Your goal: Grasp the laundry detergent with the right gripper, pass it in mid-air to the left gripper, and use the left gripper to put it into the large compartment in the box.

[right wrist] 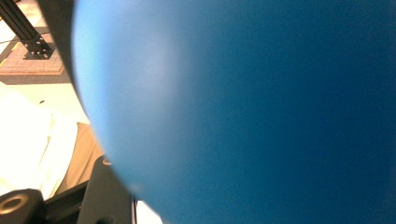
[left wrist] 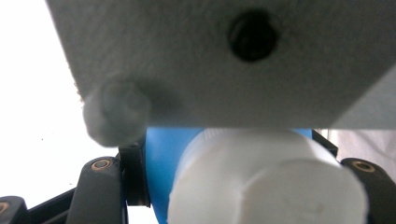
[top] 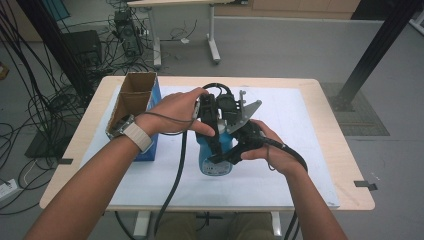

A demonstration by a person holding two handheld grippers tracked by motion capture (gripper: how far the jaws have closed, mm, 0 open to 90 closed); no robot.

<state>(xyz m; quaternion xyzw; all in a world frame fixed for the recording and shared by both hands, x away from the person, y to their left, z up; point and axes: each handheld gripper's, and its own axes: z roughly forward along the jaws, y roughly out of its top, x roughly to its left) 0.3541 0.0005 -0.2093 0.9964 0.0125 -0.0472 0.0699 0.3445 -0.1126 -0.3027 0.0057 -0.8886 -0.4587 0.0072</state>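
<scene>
Both grippers clamp one smooth blue plastic bottle (top: 215, 160) standing on the white sheet over the table (top: 320, 85). The left gripper (top: 212, 125) closes its black jaws near the top, the ribbed white plastic cap (left wrist: 266, 186) sitting between its fingers. The right gripper (top: 227, 155) pinches the rounded blue body lower down, pressed close against its fingers (right wrist: 109, 196); an open cardboard box (top: 132, 97) stands off beyond the left hand.

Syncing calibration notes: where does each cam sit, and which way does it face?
High view: above the person's side, looking forward and down at the table; forearms, both hands, left tool, right tool on the blue bottle.
Left gripper view: on the left tool, facing the bottle's white cap; black jaws flank it.
Right gripper view: on the right tool, pressed close to the bottle's blue side; one jaw at bottom left.
Shared: all three see the bottle.
</scene>
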